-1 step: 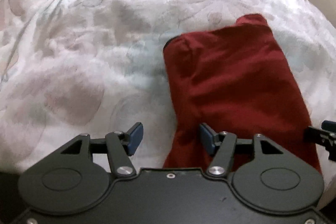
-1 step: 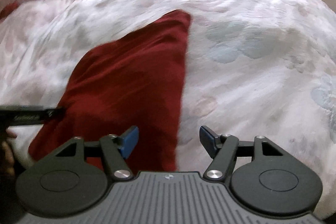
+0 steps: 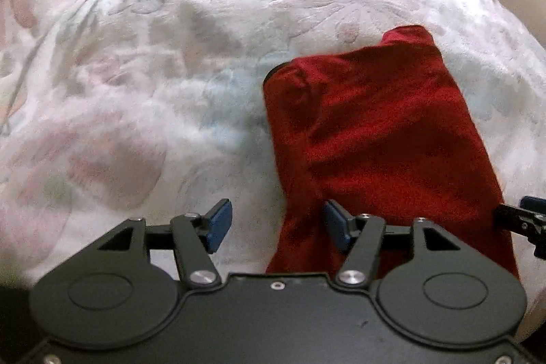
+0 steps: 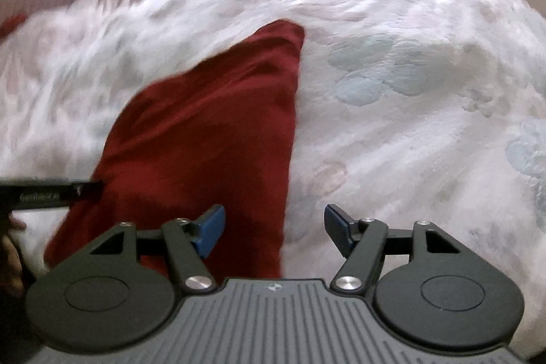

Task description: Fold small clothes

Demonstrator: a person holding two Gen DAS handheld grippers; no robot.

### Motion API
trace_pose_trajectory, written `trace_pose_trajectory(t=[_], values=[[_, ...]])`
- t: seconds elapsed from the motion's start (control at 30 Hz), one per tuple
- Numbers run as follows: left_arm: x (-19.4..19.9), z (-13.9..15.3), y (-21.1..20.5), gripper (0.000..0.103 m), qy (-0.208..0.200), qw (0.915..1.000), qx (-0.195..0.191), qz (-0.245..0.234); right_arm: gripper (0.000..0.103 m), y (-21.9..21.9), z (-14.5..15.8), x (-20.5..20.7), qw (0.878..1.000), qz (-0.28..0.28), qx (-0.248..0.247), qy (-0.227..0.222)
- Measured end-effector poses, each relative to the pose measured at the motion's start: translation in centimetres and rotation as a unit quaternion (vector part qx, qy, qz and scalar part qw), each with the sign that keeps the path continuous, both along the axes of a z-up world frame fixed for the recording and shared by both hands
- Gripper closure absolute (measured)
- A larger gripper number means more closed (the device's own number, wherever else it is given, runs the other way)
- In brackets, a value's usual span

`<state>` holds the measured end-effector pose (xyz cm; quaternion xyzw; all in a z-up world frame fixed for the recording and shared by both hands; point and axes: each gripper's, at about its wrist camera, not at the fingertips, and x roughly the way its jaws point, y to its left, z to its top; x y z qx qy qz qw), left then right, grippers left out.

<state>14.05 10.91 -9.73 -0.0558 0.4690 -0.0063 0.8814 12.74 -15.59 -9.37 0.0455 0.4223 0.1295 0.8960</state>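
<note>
A: What does the left wrist view show that the other does not?

B: It shows the dark opening at the far left corner of the red garment [image 3: 372, 139], and a small raised part at its far end. The left gripper [image 3: 278, 224] stands with its fingers wide apart and holds nothing; its right finger [image 3: 336, 224] is over the near edge of the cloth, its left finger over the white bedcover [image 3: 136, 74].

A: And the right wrist view?

B: There the red garment [image 4: 204, 139] lies ahead and to the left of the fingers, flat on the bedcover [image 4: 409, 91]. The right gripper [image 4: 274, 229] is also spread open and empty. A part of a hand [image 4: 10, 248] shows at the left edge, beside the other tool.

A: How many things are there?

B: One garment, one bedcover, two grippers. Each view catches the tip of the other gripper at its side edge.
</note>
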Motion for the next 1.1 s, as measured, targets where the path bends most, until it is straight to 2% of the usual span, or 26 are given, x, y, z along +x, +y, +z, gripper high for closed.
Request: trace_pose_trajectory(t=[0.1, 0.17, 0.23, 0.33, 0.37, 0.4, 0.5, 0.57, 0.83, 0.87, 0.9, 0.93, 0.97, 1.07, 1.1], values=[[1.8, -1.0, -0.6, 0.041, 0.01, 0.9998, -0.012, -0.012, 0.023, -1.3, -1.3, 2.1, 0.997, 0.015, 0.068, 0.025], [2.5, -1.6, -1.4, 0.04, 0.007, 0.9998, -0.003, -0.019, 0.013, -1.7, -2.1, 3.4, 0.994, 0.009, 0.1, 0.046], [3.1, -1.9, -1.5, 0.04, -0.001, 0.9996, -0.014, -0.024, 0.01, -1.7, -2.8, 4.5, 0.992, 0.009, 0.117, 0.056], [4.3, -2.4, -0.8, 0.04, 0.001, 0.997, -0.074, -0.023, 0.007, -1.2, -3.3, 5.7, 0.991, 0.021, 0.122, 0.059], [4.8, -2.7, -0.7, 0.039, 0.007, 0.9955, -0.091, -0.025, 0.003, -0.8, -3.5, 6.1, 0.99, 0.025, 0.125, 0.063], [5.3, -3.1, -0.6, 0.037, 0.011, 0.9945, -0.101, -0.027, 0.0, -0.5, -3.7, 6.6, 0.989, 0.032, 0.128, 0.067], [6.8, -4.7, -0.5, 0.026, 0.01, 0.9924, -0.117, -0.037, 0.0, 0.4, -4.1, 7.7, 0.989, 0.047, 0.124, 0.066], [7.0, -5.4, -0.4, 0.024, -0.002, 0.991, -0.13, -0.031, 0.0, 1.0, -4.2, 8.3, 0.99, 0.048, 0.118, 0.065], [7.4, -6.3, -1.5, 0.019, -0.034, 0.9927, -0.108, -0.041, 0.0, 1.4, -4.8, 9.1, 0.99, 0.053, 0.118, 0.061], [7.5, -6.2, -1.4, 0.019, -0.035, 0.9922, -0.112, -0.042, 0.003, 1.2, -4.9, 9.2, 0.989, 0.051, 0.122, 0.062], [7.4, -6.2, -1.2, 0.02, -0.035, 0.9918, -0.115, -0.044, 0.012, 0.9, -4.9, 9.2, 0.99, 0.043, 0.124, 0.059], [7.4, -6.1, -1.2, 0.023, -0.034, 0.9915, -0.114, -0.053, 0.018, 0.7, -4.9, 9.1, 0.989, 0.037, 0.128, 0.057], [7.2, -5.9, -0.9, 0.028, -0.035, 0.9906, -0.117, -0.062, 0.029, 0.4, -4.8, 8.9, 0.989, 0.034, 0.136, 0.056], [6.6, -5.7, -0.2, 0.034, -0.039, 0.9877, -0.14, -0.056, 0.048, -0.3, -4.6, 8.6, 0.986, 0.031, 0.154, 0.055], [6.4, -5.6, 0.0, 0.044, -0.043, 0.9861, -0.151, -0.055, 0.052, -0.5, -4.4, 8.5, 0.985, 0.032, 0.159, 0.054]])
